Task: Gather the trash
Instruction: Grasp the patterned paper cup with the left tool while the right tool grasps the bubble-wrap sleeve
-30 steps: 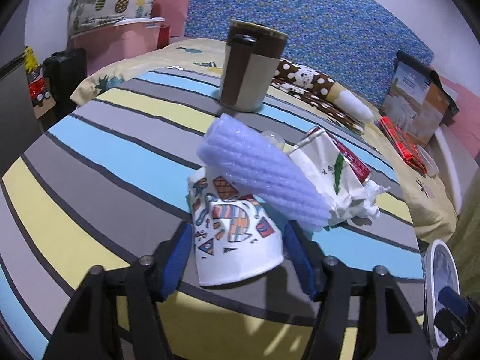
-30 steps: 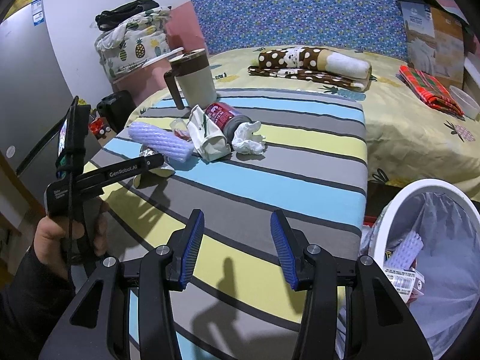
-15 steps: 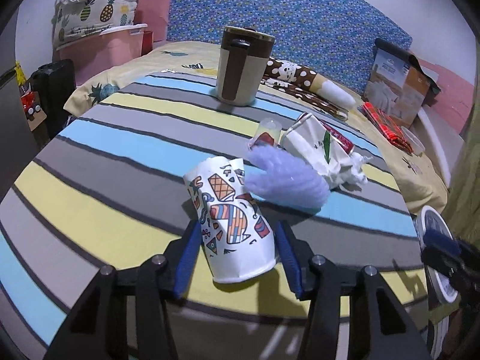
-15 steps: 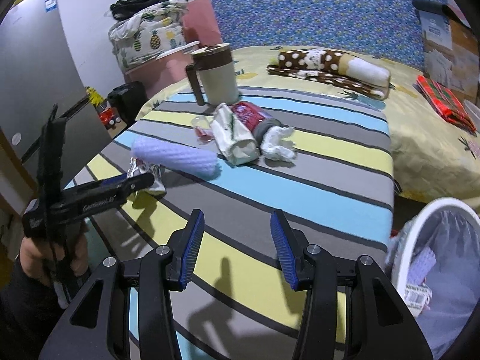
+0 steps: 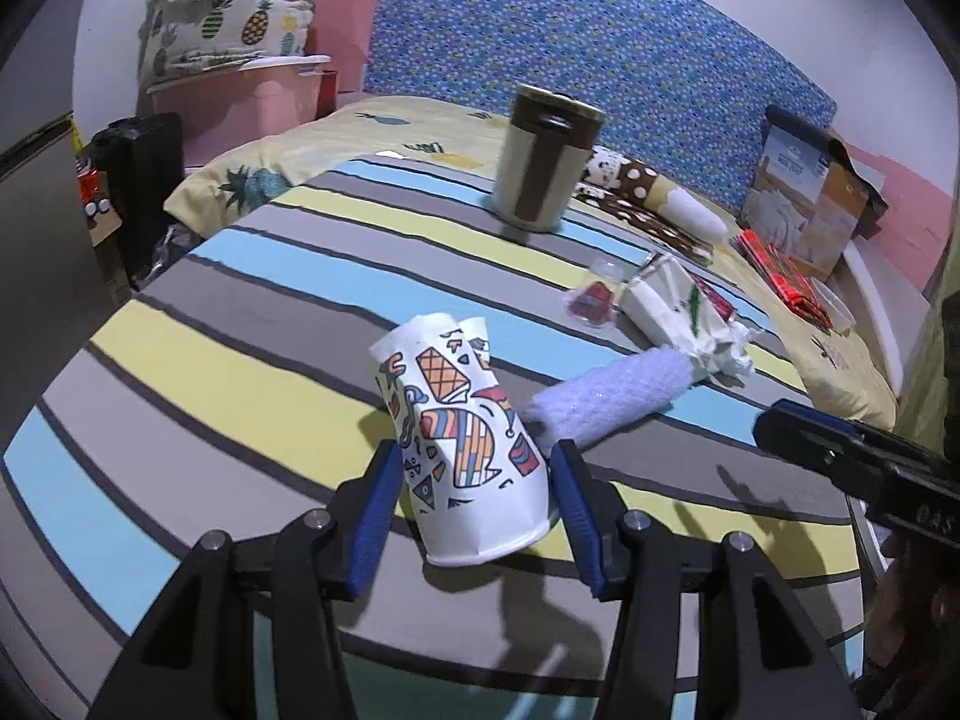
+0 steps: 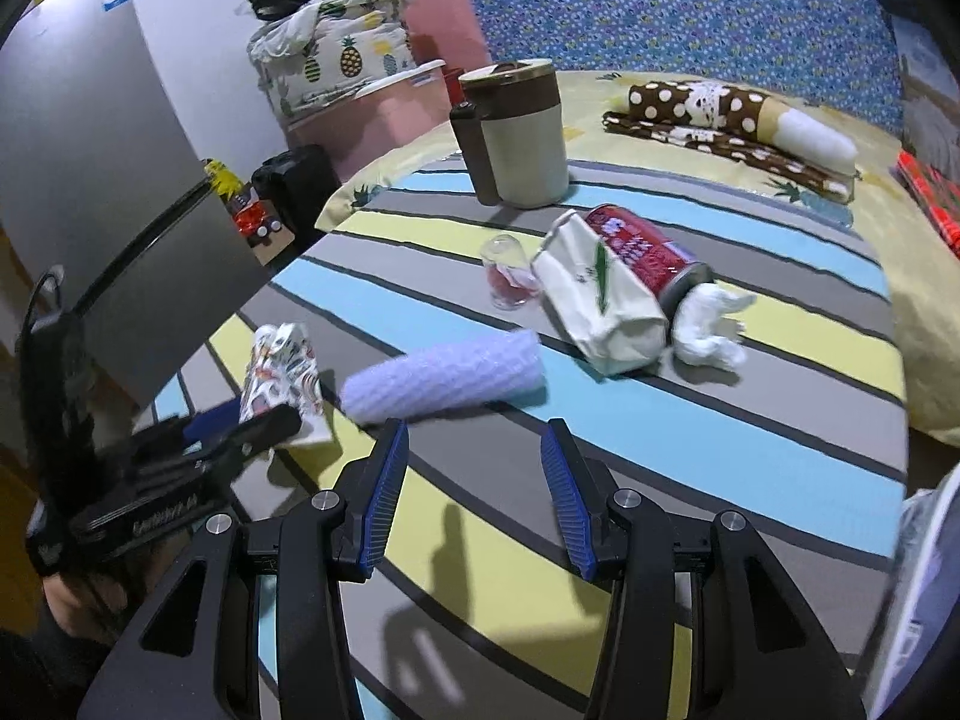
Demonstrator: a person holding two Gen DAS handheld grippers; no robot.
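My left gripper (image 5: pixel 474 498) is shut on a crumpled patterned paper cup (image 5: pixel 462 432) and holds it over the striped table (image 5: pixel 240 324); the cup also shows in the right wrist view (image 6: pixel 279 372). A lilac foam roll (image 5: pixel 606 396) lies on the table just beyond the cup, and in the right wrist view (image 6: pixel 444 375) it lies just ahead of my right gripper (image 6: pixel 474 480), which is open and empty. Further back lie a white paper bag (image 6: pixel 600 300), a red can (image 6: pixel 642 252), a crumpled tissue (image 6: pixel 708 330) and a small clear cup (image 6: pixel 507 276).
A brown and beige mug (image 5: pixel 540 162) stands at the table's far side. A white bin's rim (image 6: pixel 924 576) shows at the right edge. A bed with a spotted cloth (image 6: pixel 720 120) lies behind. A grey cabinet (image 6: pixel 90 180) stands to the left.
The left gripper closed on the paper cup and lifted it clear of the foam roll, which dropped onto the table. The right gripper moved forward toward the foam roll, away from the bin.
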